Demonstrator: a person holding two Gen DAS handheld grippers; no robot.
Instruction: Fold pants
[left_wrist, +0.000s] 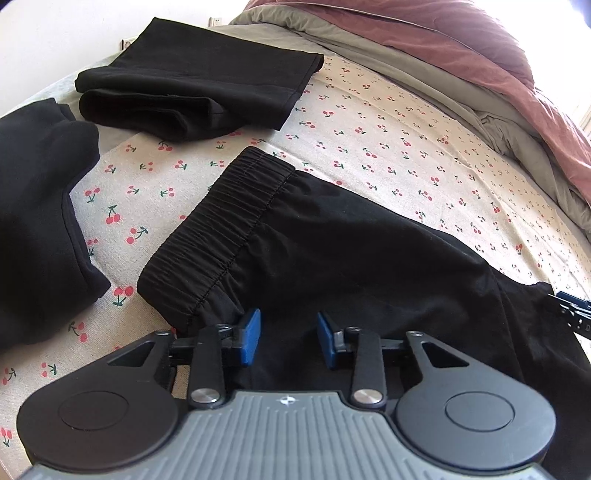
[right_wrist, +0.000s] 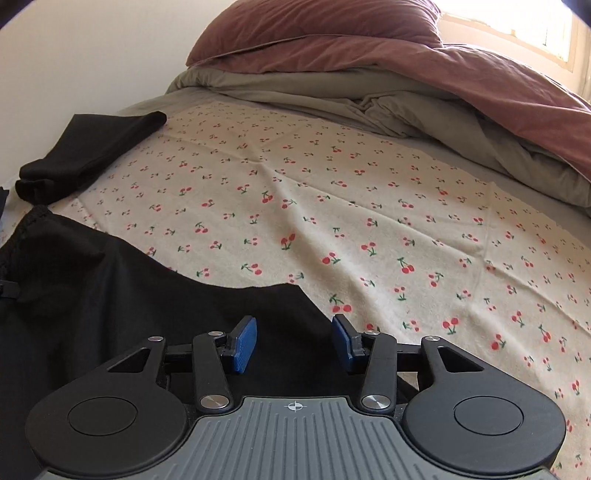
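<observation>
Your left gripper (left_wrist: 289, 338) and right gripper (right_wrist: 294, 341) both hover over the black pants (left_wrist: 351, 251), fingers apart, gripping nothing.

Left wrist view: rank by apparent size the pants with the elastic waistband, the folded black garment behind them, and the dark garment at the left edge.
1. pants with the elastic waistband, nearest the camera, so inflated
2-3. folded black garment and dark garment at the left edge: look alike; the latter is cropped, unranked

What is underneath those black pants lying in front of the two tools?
The black pants lie on a cherry-print blanket, which shows all around them. Farther back, a grey sheet peeks out beneath the blanket. Whatever sits directly under the pants is covered and cannot be seen.
</observation>
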